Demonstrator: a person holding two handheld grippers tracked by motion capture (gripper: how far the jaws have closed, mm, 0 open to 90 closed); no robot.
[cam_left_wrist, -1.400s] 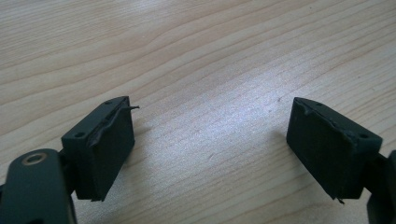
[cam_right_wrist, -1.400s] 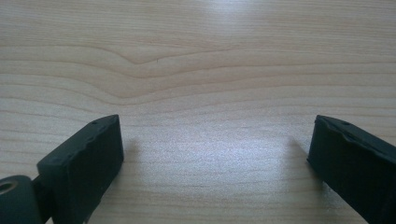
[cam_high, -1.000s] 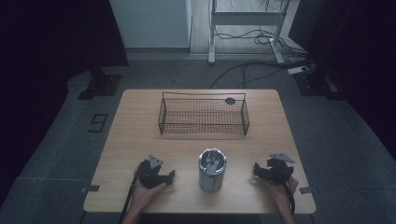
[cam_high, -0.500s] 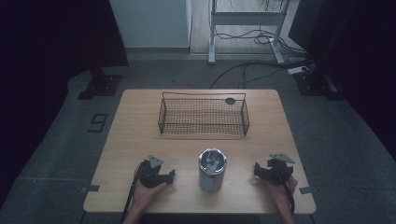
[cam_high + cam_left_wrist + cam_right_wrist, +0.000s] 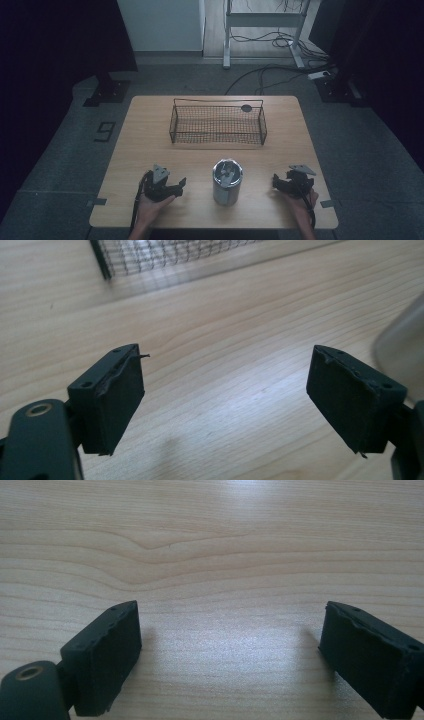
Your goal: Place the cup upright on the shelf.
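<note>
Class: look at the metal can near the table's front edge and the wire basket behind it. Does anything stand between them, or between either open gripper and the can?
Nothing visible does. Bare wooden table separates the silver metal can from the black wire basket, and from the left gripper and right gripper flanking it.

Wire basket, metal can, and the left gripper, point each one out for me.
wire basket (image 5: 218,142): high view, on its near wall.
metal can (image 5: 227,173): high view, on its top.
left gripper (image 5: 181,184): high view, midway between its open jaws.
</note>
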